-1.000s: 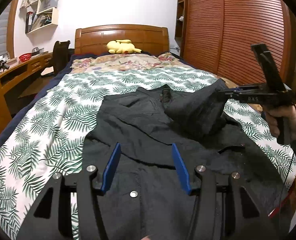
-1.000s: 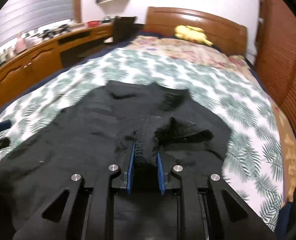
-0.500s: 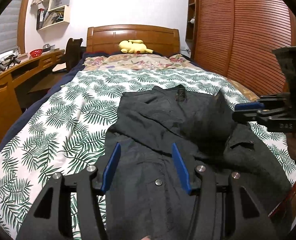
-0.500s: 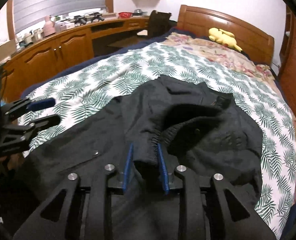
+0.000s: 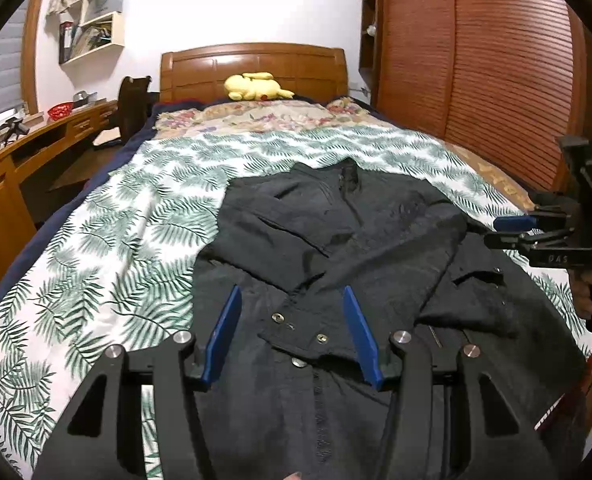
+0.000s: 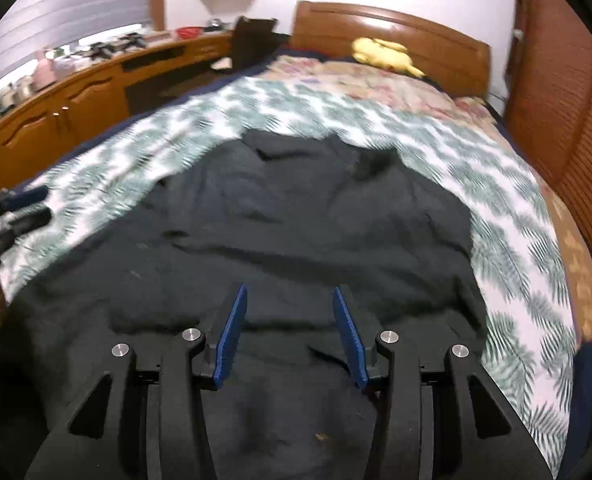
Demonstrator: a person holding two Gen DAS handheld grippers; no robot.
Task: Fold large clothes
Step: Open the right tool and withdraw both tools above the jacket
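Observation:
A large black jacket (image 5: pixel 336 264) lies flat on the leaf-print bedspread (image 5: pixel 108 240), collar toward the headboard, with one sleeve folded across its chest. My left gripper (image 5: pixel 292 300) hovers open above the jacket's snap-button front, nothing between its blue pads. In the right wrist view the jacket (image 6: pixel 280 232) fills the middle of the bed and my right gripper (image 6: pixel 288 300) hangs over its lower part; its jaws are opening and no cloth is pinched between them. At the far right of the left wrist view the right gripper (image 5: pixel 508 230) appears again, held by a hand (image 5: pixel 588 292).
A yellow plush toy (image 5: pixel 256 86) rests by the wooden headboard (image 5: pixel 252 64). A wooden desk (image 5: pixel 24 152) and a dark chair (image 5: pixel 132 104) stand left of the bed. Slatted wardrobe doors (image 5: pixel 476 60) run along the right side.
The right gripper let go of the sleeve it held raised; the sleeve now lies folded across the jacket's chest. The right gripper pulled back toward the bed's right edge. The left gripper stayed open.

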